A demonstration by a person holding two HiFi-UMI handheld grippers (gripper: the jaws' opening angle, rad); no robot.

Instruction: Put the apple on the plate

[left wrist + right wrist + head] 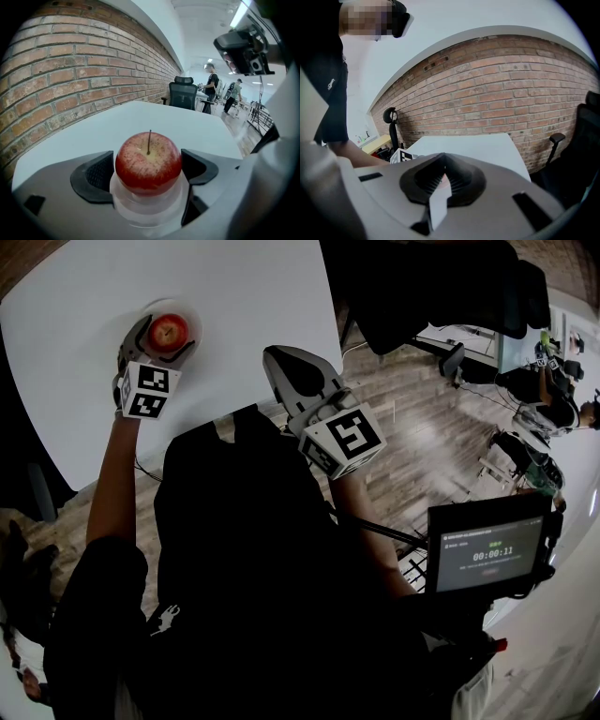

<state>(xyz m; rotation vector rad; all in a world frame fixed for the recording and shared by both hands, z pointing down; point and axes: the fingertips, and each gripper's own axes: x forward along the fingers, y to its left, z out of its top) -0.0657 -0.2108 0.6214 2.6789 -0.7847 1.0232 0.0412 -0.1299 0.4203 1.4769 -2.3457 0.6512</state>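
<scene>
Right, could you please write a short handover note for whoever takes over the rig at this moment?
Left gripper: open, one jaw on each side of the apple, not clamping it.
Right gripper: shut, empty, held over the table near its edge, away from the plate.
Apple: upright, stem up, sitting on the plate.
Done: the apple is on the plate.
Left to do: probably just draw the left gripper back without nudging the apple.
</scene>
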